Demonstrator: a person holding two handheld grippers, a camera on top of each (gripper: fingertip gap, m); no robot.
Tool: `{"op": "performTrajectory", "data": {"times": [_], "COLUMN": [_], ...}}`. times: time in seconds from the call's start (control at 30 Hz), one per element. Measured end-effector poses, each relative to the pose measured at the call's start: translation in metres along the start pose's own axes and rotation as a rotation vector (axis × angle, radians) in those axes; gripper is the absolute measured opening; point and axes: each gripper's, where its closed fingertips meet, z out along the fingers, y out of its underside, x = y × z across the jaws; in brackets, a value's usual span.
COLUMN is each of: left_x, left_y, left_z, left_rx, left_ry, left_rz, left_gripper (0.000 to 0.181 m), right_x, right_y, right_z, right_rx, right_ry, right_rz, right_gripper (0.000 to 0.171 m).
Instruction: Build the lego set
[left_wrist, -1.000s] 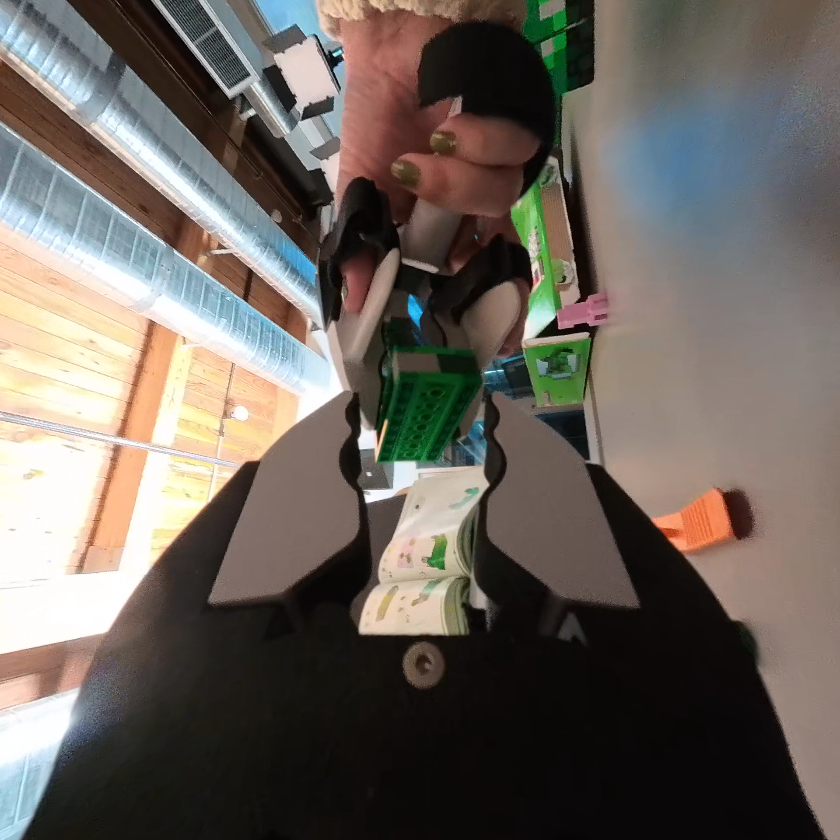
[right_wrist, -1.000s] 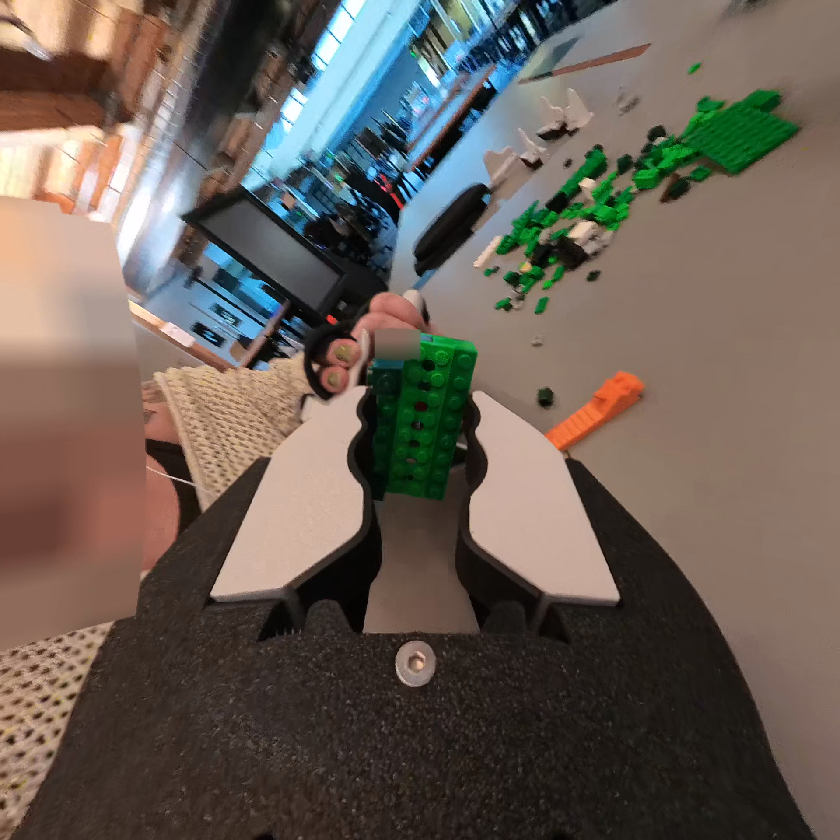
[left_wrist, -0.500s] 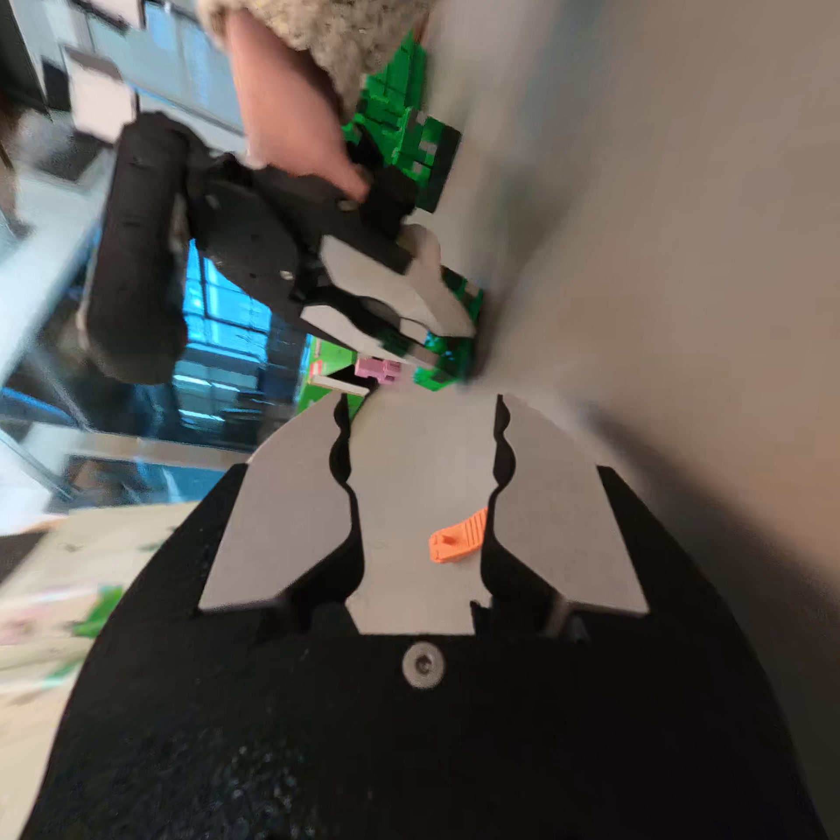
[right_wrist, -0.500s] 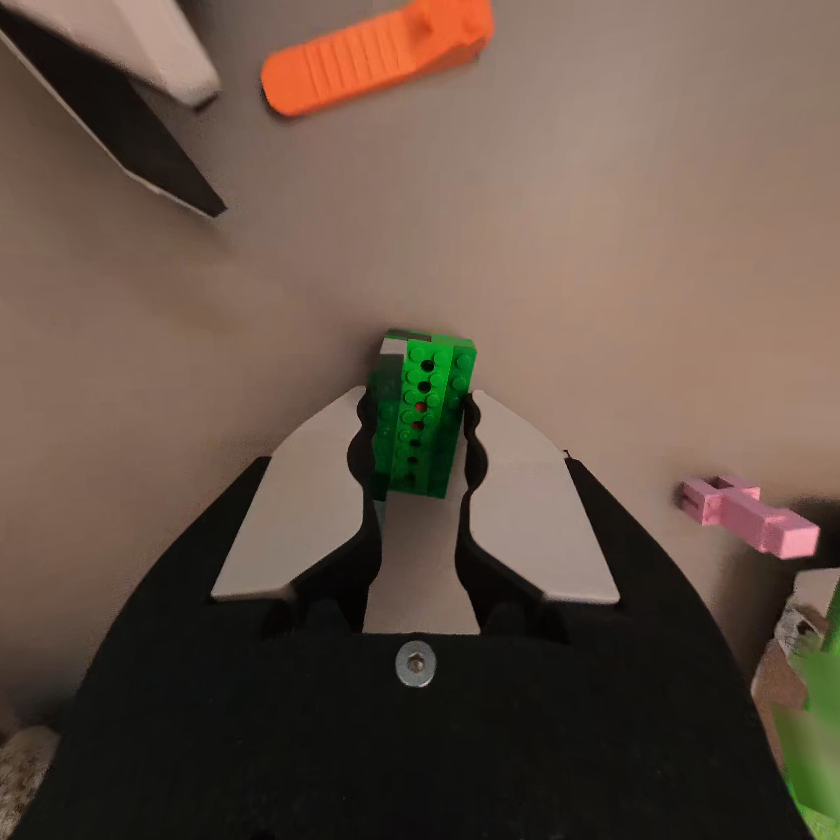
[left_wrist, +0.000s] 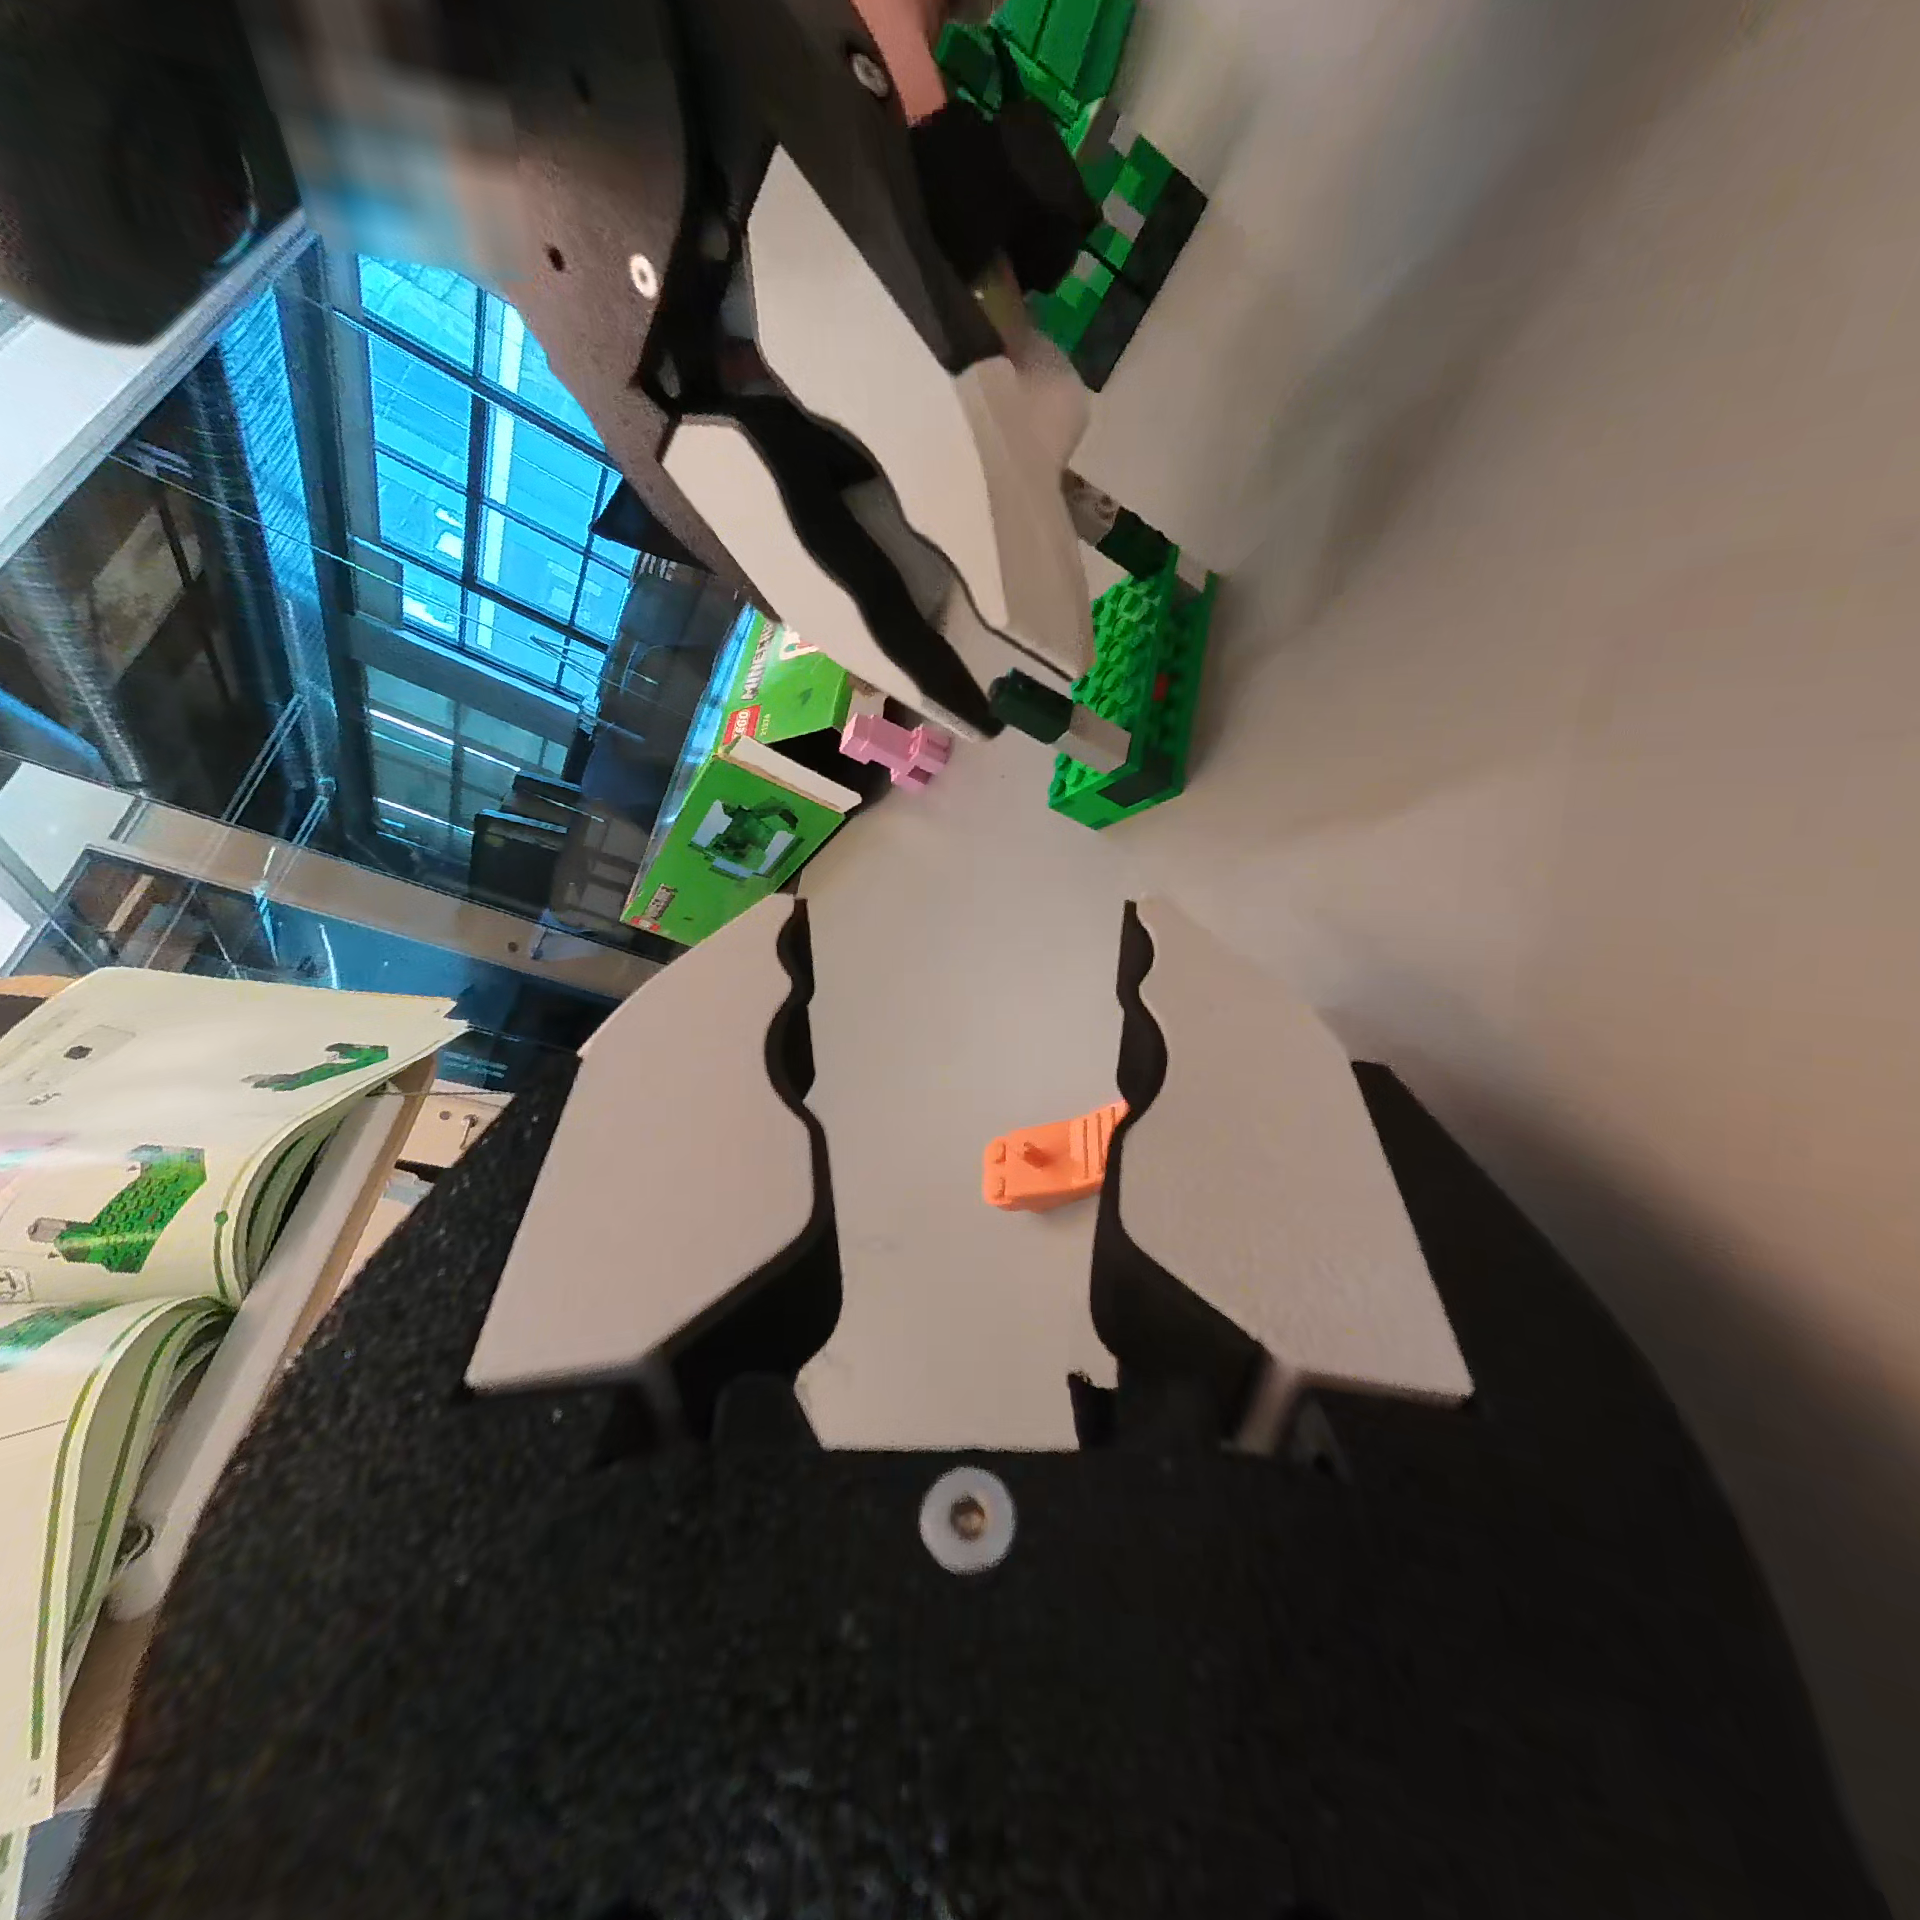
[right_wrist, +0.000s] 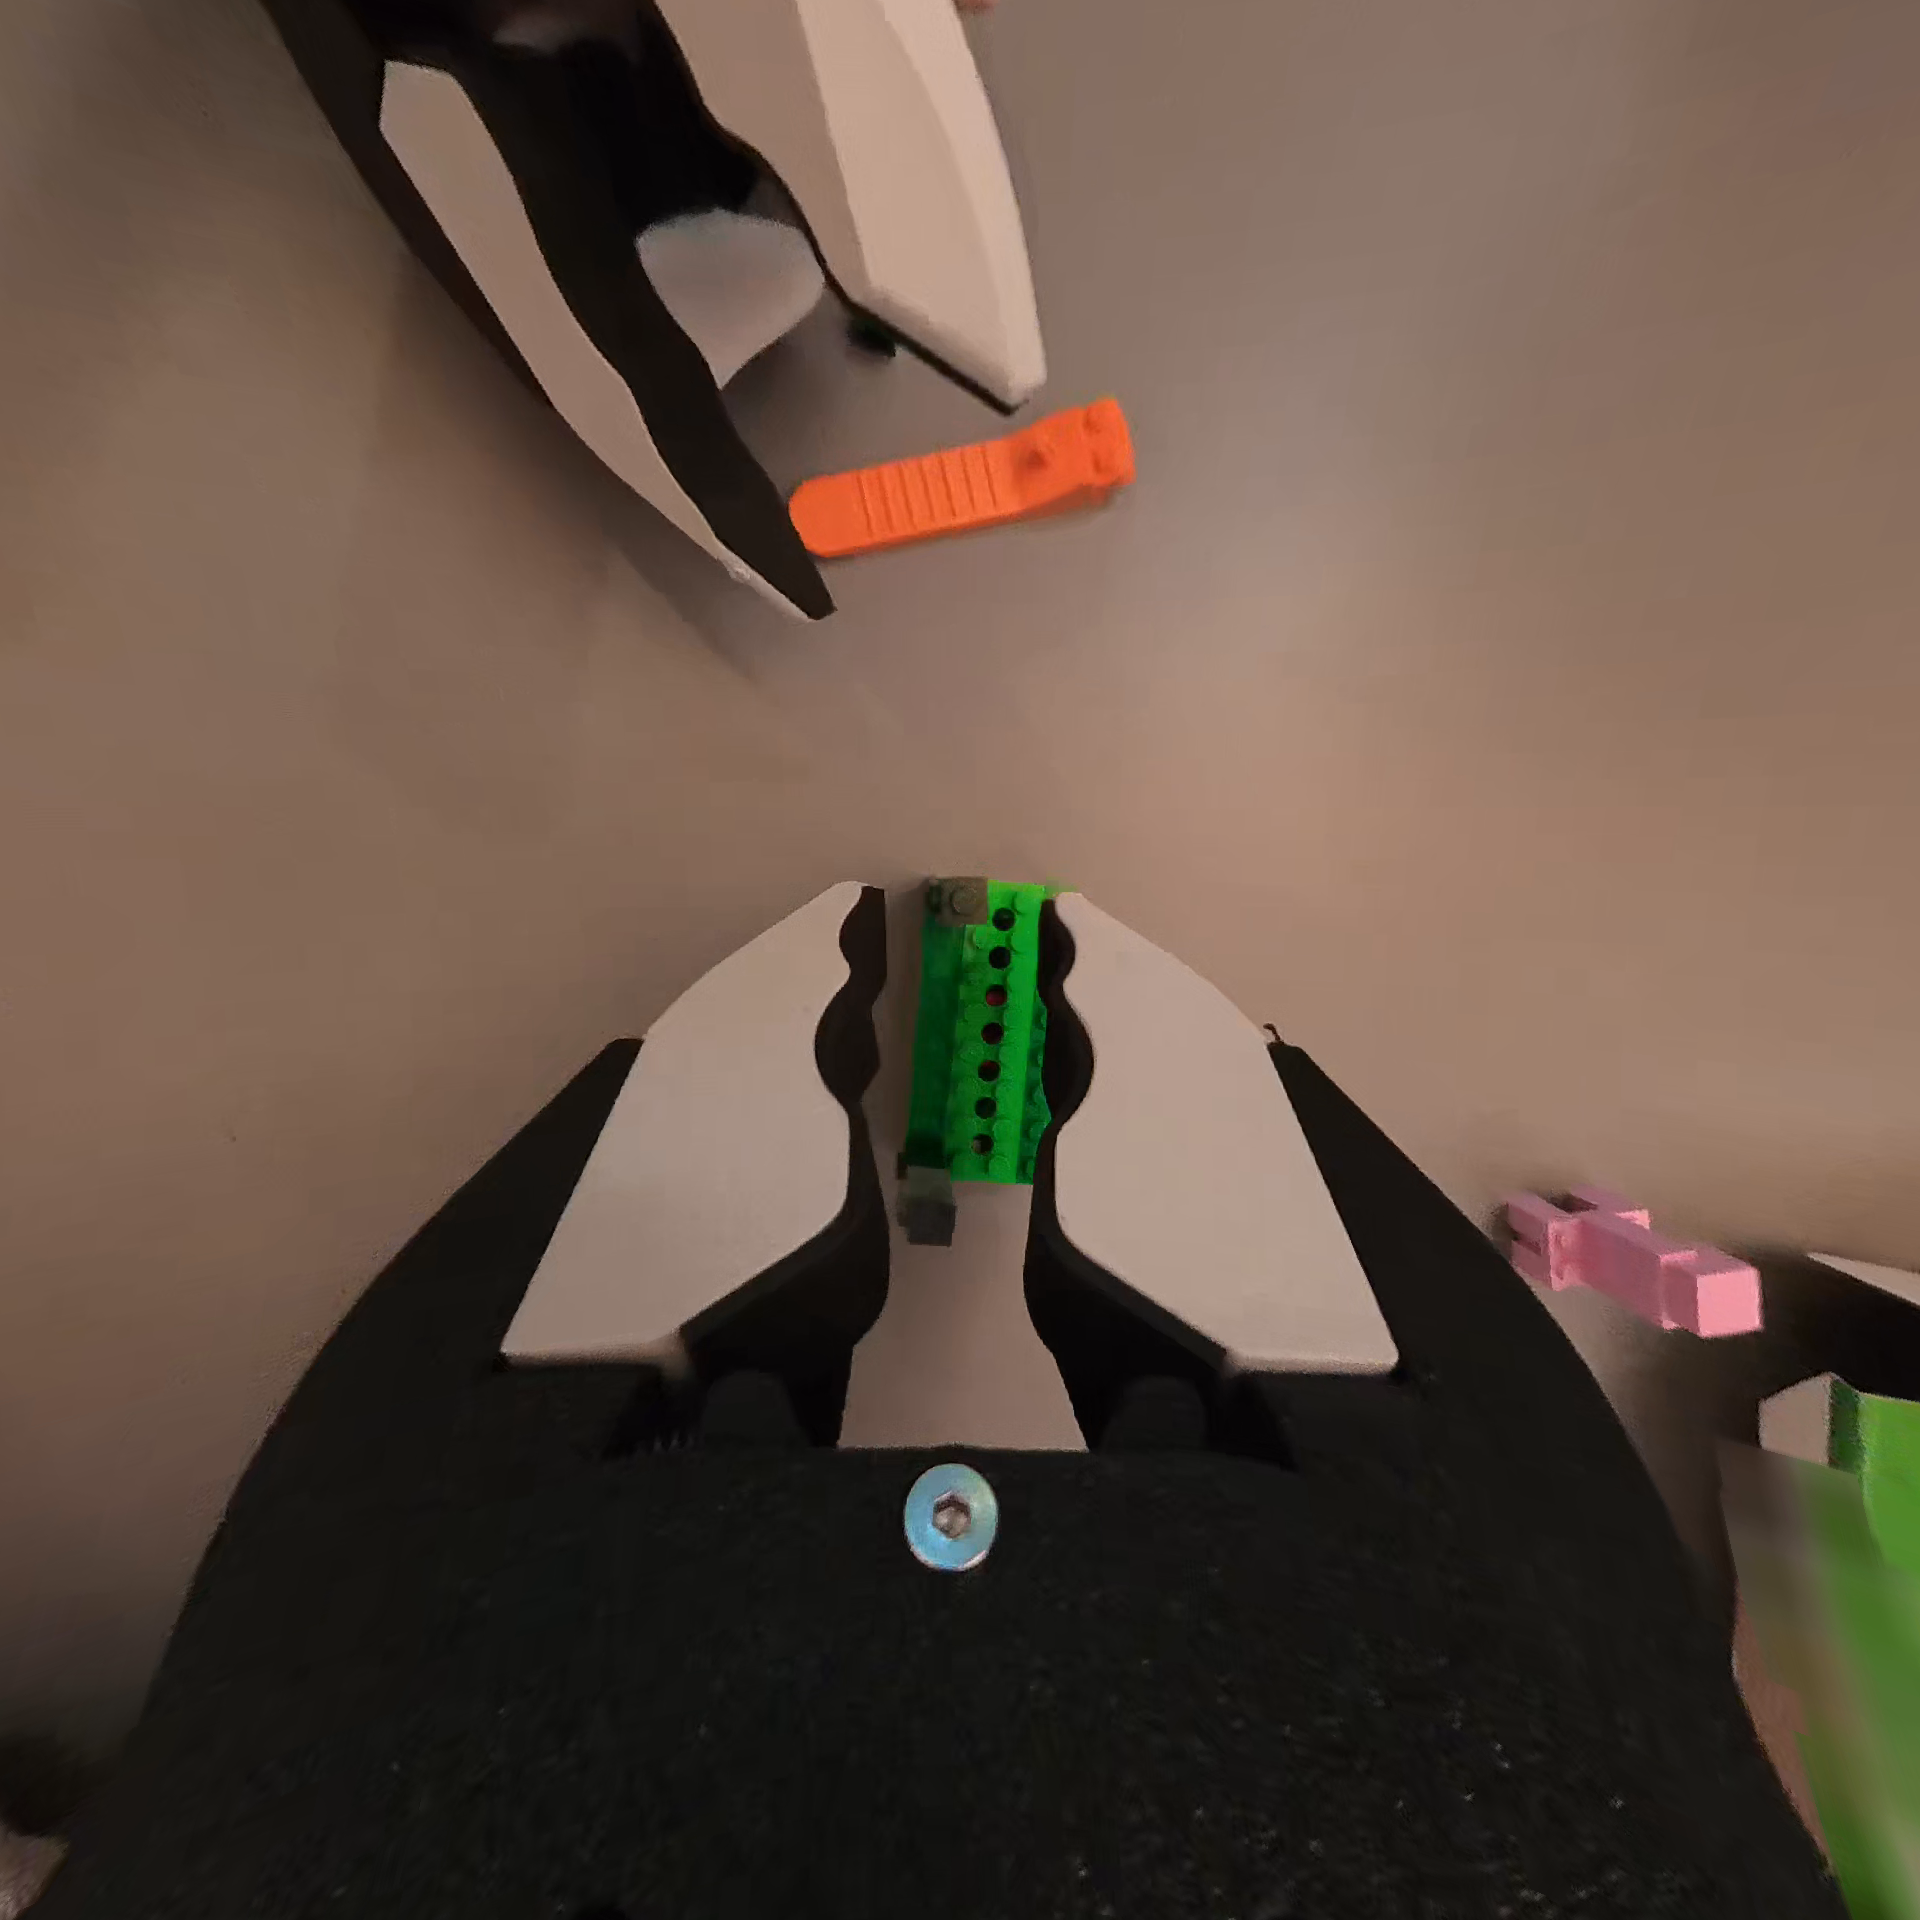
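- Grey tabletop (right_wrist: 1455, 623) fills your right wrist view, and beyond its far edge in the left wrist view you get dark glass windows and a green box (left_wrist: 727, 842).
- Your right gripper (right_wrist: 966, 904) is straddling the green lego assembly (right_wrist: 982, 1039), which appears to rest on the table. Its jaws are parted: the right finger looks to be touching the bricks, while a dark gap shows on the left side, so I judge it is not pinching.
- The assembly's long axis runs straight ahead between those fingers, parallel to them, with a small grey piece at its far end and another at its near end.
- In the left wrist view the same assembly (left_wrist: 1132, 696) lies ahead and slightly right of your left gripper (left_wrist: 961, 914), well apart from it.
- Your left gripper is spread wide and carries nothing; only table and the orange brick separator (left_wrist: 1049, 1164) show between its fingers.
- The separator (right_wrist: 966, 478) lies crosswise beyond the assembly, just beside the left gripper's tips.
- The right gripper is therefore the nearer tool; a re-grip would need only a squeeze across the short axis.
- A pink lego piece (right_wrist: 1631, 1273) sits off to the right, near the box.
- An open instruction booklet (left_wrist: 156, 1195) lies left of your left gripper.
- More green bricks (left_wrist: 1101, 239) sit farther back, behind the right gripper.
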Motion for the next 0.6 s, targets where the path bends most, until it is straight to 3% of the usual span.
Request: {"op": "performTrajectory", "data": {"times": [0.03,0.23,0.6], "left_x": [0.0,0.0,0.006], "left_y": [0.0,0.001,0.0], "left_z": [0.0,0.0,0.003], "left_rx": [0.0,-0.011,-0.021], "left_ry": [-0.003,-0.002,0.02], "left_rz": [0.0,0.0,0.02], "left_gripper": [0.056,0.054,0.052], "right_x": [0.0,0.0,-0.002], "right_y": [0.001,0.004,0.006], "right_z": [0.002,0.011,0.014], "right_rx": [-0.016,-0.092,-0.203], "right_ry": [0.002,0.011,-0.021], "right_rz": [-0.003,-0.011,-0.013], "right_gripper": [0.027,0.012,0.01]}}
